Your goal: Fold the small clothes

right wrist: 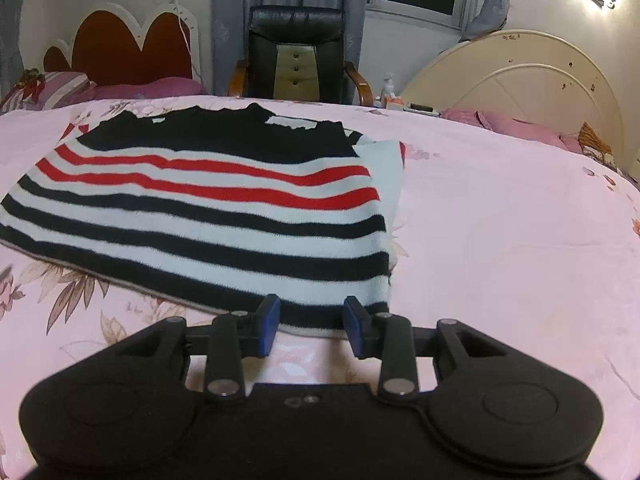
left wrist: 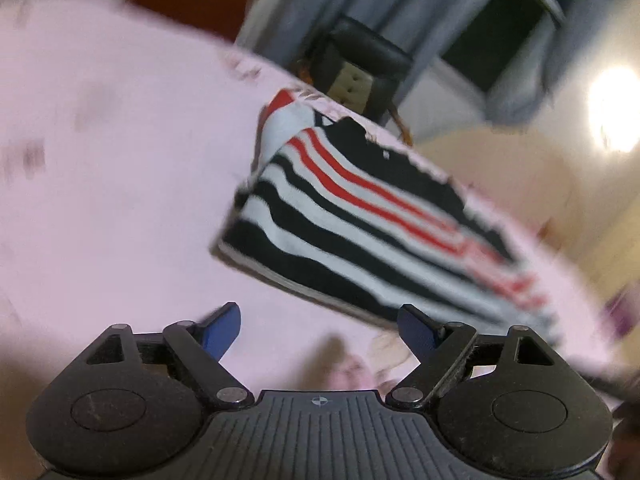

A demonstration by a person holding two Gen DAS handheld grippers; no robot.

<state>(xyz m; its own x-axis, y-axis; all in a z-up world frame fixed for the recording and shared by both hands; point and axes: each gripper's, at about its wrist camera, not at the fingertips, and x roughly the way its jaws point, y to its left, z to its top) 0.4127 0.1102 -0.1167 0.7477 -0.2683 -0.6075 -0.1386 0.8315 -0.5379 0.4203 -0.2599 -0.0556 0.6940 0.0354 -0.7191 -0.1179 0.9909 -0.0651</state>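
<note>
— Where is the jumper now?

— The striped jumper [right wrist: 208, 208] lies flat on the pink flowery bedspread [right wrist: 500, 240], out in the middle of the bed, with its neck toward the far edge and its hem toward us. Its sleeves look tucked in already, so it makes a wide block. The stripes run side to side.

— And the two claws?

— The right gripper [right wrist: 312, 326] is low, right at the near hem, close to the jumper's right corner. Its blue fingers [right wrist: 269, 326] stand a little apart with nothing between them. The hem sits just past the tips; I can't tell if they touch it.

— The other one?

— The left gripper [left wrist: 320, 334] is tilted and its view is all blurry. Its jaws are wide apart and hold nothing. In its view the striped jumper [left wrist: 360, 216] is ahead and off to the right, a bit farther away than it is from the right one.

— So which goes first?

— I'd guess the right one, since it is nearer. It would pinch the hem and lift it toward the neck.

— What else is in the room?

— A black chair [right wrist: 296, 52] behind the far edge, a red headboard [right wrist: 120, 48], a cream headboard [right wrist: 520, 80], grey curtains and a dark window
</note>
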